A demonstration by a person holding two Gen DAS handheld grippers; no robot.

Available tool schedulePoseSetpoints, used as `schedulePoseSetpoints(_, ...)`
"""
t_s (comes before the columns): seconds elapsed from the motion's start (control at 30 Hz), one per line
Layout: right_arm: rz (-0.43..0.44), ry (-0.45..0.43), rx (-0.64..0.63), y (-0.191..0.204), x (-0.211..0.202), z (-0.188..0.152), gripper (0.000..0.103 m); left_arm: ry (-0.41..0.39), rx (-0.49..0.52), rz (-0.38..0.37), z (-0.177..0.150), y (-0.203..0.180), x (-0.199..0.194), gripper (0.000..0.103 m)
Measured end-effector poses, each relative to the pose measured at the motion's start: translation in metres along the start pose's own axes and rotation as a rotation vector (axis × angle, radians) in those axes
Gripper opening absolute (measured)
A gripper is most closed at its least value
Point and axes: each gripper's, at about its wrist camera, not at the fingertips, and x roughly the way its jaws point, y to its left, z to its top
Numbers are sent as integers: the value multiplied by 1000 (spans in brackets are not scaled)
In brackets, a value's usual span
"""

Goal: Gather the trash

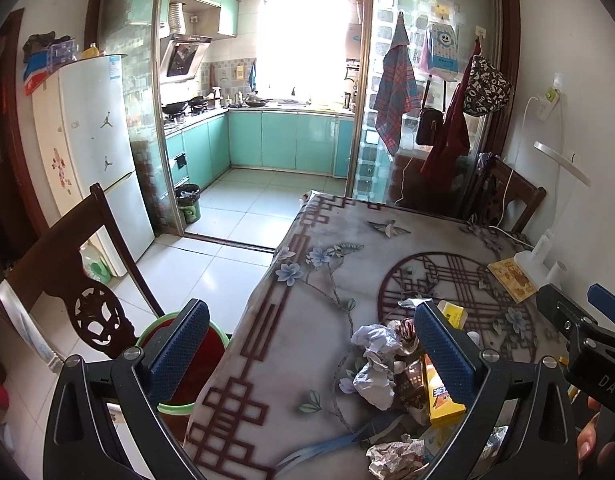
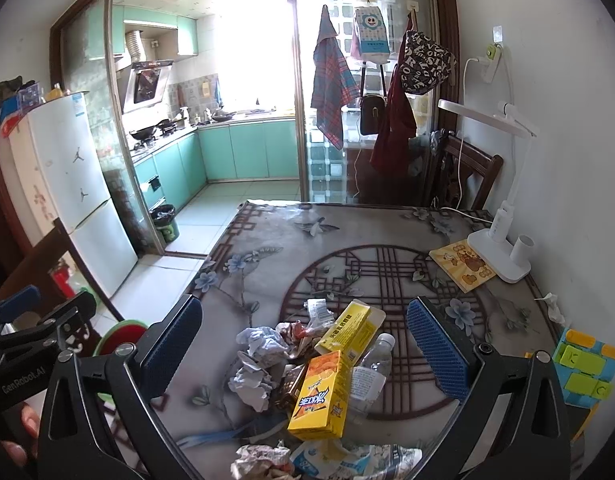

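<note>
A: What's the biggest thing in front of the cameras?
B: A dining table [image 2: 387, 232] under a flowered cloth with a dark lattice medallion, standing outside a teal-cabineted kitchen with a white fridge [image 2: 67, 184] to the left

A: Anything beside the table?
B: A dark carved wooden chair [image 1: 79, 292], and just past it on the floor a red bucket with a green rim [image 1: 195, 364], close against the table's left edge

A: And the trash?
B: Heaped on the near part of the table. An orange-and-yellow snack box [image 2: 321, 396] lies across a clear plastic bottle [image 2: 371, 372]; a longer yellow carton [image 2: 353, 330] sits just behind them. To their left are crumpled white paper wads [image 2: 255, 364] and a small torn wrapper [image 2: 317, 310]. Nearest the camera lie another crumpled wad [image 2: 259, 460] and a flattened white-and-blue package [image 2: 331, 460]

A: The tongs?
B: The right gripper [image 2: 307, 354] hangs above the heap with its blue-padded jaws spread wide, nothing between them. The left gripper [image 1: 311, 348] is also spread wide and empty, one pad over the bucket side, the other over the heap

A: Further back?
B: A white desk lamp [image 2: 503, 236] with a yellow booklet [image 2: 463, 264] beside its base, at the right edge near the wall
</note>
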Motion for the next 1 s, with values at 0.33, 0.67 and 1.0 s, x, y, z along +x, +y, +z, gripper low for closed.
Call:
schedulePoseSetpoints(0.33, 0, 0, -1, 1, 0, 0, 103, 5, 1, 1, 2, 0, 2, 103)
schedulePoseSetpoints(0.67, -2, -1, -1, 1, 0, -1, 103, 8, 5, 3, 4, -3, 5, 103)
schedulePoseSetpoints(1.0, -9, 21, 6, -2, 10, 0, 103, 23, 20, -12, 2, -5, 12, 103)
